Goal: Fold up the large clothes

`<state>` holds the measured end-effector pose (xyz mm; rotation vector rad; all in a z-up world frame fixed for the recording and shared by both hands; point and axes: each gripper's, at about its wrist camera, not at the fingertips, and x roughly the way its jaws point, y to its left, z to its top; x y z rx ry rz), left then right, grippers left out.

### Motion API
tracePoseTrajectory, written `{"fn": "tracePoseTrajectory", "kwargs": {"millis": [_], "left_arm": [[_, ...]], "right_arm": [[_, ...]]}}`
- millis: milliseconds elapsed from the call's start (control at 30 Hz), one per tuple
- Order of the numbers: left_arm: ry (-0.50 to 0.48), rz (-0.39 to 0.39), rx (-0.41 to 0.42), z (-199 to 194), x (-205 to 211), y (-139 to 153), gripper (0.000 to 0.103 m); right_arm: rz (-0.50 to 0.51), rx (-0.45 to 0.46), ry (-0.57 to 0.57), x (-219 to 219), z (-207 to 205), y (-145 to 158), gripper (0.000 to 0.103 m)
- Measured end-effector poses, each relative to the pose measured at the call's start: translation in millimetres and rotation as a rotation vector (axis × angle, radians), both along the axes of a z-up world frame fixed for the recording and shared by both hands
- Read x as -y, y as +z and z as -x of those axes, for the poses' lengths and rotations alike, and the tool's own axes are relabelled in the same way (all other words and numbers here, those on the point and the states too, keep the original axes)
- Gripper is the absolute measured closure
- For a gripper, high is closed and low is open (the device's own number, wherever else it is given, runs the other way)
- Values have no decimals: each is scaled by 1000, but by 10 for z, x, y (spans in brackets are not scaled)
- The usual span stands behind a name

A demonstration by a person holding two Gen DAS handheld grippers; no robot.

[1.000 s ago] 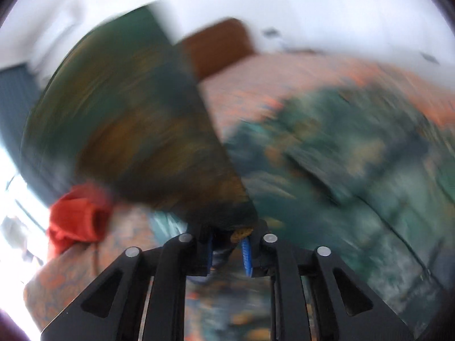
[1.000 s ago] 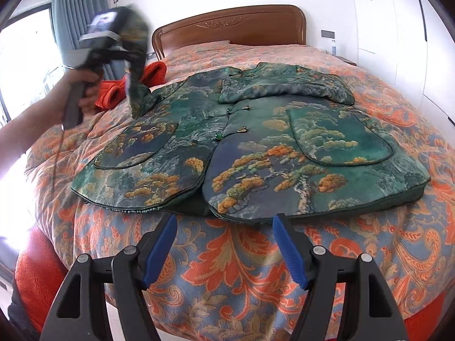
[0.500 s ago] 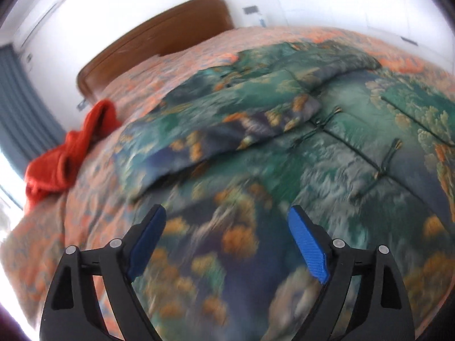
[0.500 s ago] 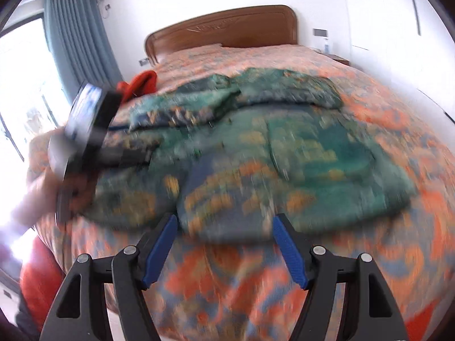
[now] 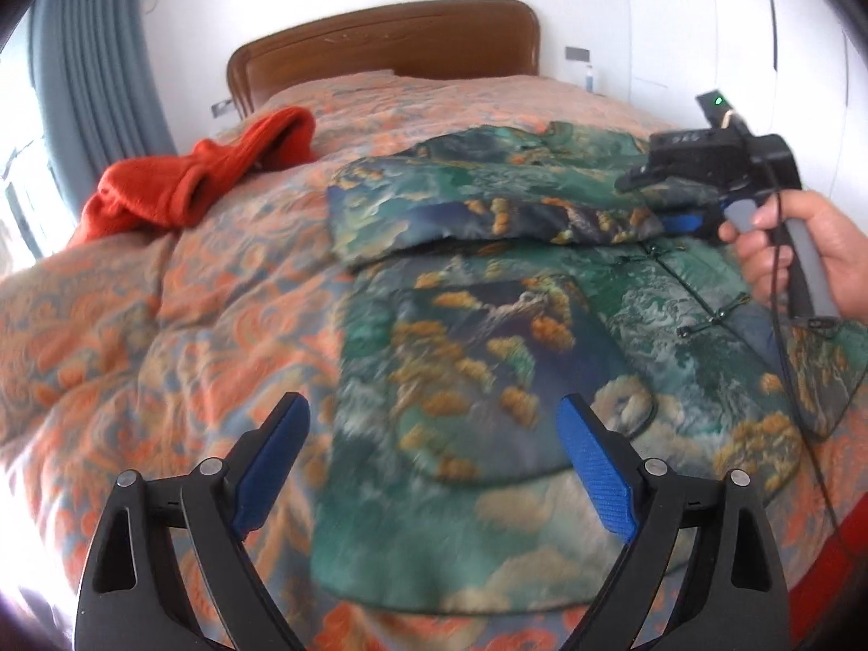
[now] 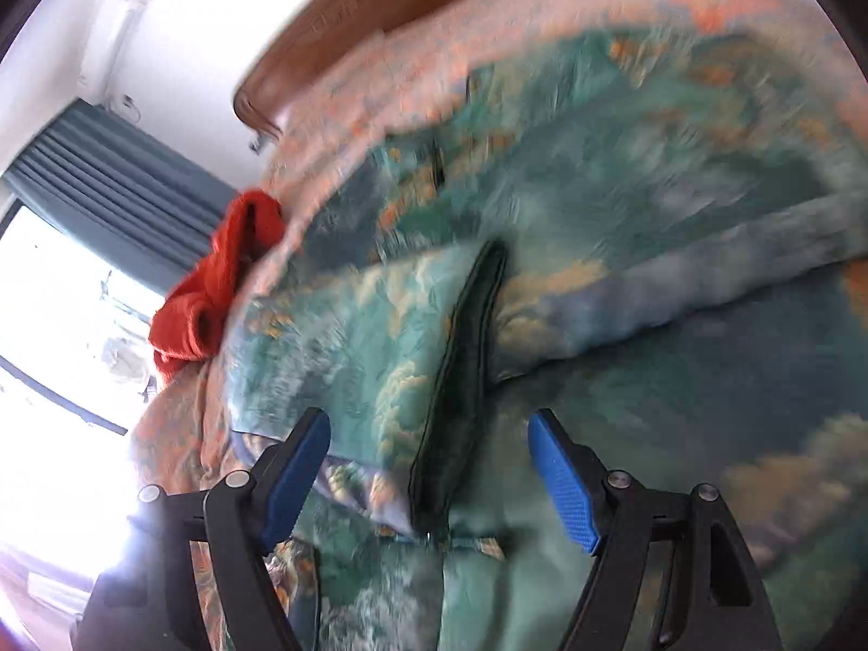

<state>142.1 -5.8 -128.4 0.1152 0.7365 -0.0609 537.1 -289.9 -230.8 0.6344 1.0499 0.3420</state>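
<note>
The green brocade jacket lies spread flat on an orange patterned bedspread, with one sleeve folded across its far part. We see the left gripper hovering over the jacket's near hem; its jaws have just been opening, they stand wide and nothing is between them. The right gripper, held in a hand, is over the jacket's middle, jaws spread, having just opened further, pressing on nothing. A red garment lies at the far left, near the wooden headboard.
</note>
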Motion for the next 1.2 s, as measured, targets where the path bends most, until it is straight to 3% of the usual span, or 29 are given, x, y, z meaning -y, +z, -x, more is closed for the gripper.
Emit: {"fn": "tracePoseTrajectory", "kwargs": {"millis": [33, 67, 100, 133, 200, 367, 467, 633, 733, 800, 833, 900, 1067, 1200], "left_arm": [[7, 2, -3, 9, -27, -24, 10], [13, 2, -5, 30, -65, -40, 10], [21, 1, -9, 40, -87, -69, 10], [28, 3, -18, 45, -107, -98, 10], [34, 20, -37, 33, -133, -124, 10], [23, 51, -31, -21, -74, -11, 10], [12, 53, -20, -68, 1, 59, 10], [-12, 58, -57, -201, 71, 62, 10], [-17, 62, -83, -341, 62, 77, 10], [-27, 78, -87, -479, 30, 134, 10], [-30, 88, -83, -588, 9, 189, 9], [-29, 112, -72, -841, -25, 301, 4], [24, 166, -30, -1823, -67, 417, 4], [61, 148, -47, -2499, 21, 185, 5]], "right_arm": [[-2, -23, -1, -41, -20, -60, 30], [1, -43, -3, -105, -32, -110, 43], [4, -45, 7, -145, -23, -117, 68], [8, -47, 44, -221, -28, -101, 79], [73, 8, 67, -320, 3, 78, 85], [314, 270, 74, -443, -183, 825, 85], [384, 305, 39, -376, -471, 970, 85], [472, 220, -5, -359, -847, 569, 85], [477, 76, -9, -341, -939, 134, 71], [449, 51, -26, -319, -935, -1, 66], [431, 69, -34, -302, -897, 17, 62], [405, 87, -27, -266, -801, 102, 43], [377, 245, -27, -84, -172, 622, 42], [345, 355, -10, 66, 644, 862, 39]]}}
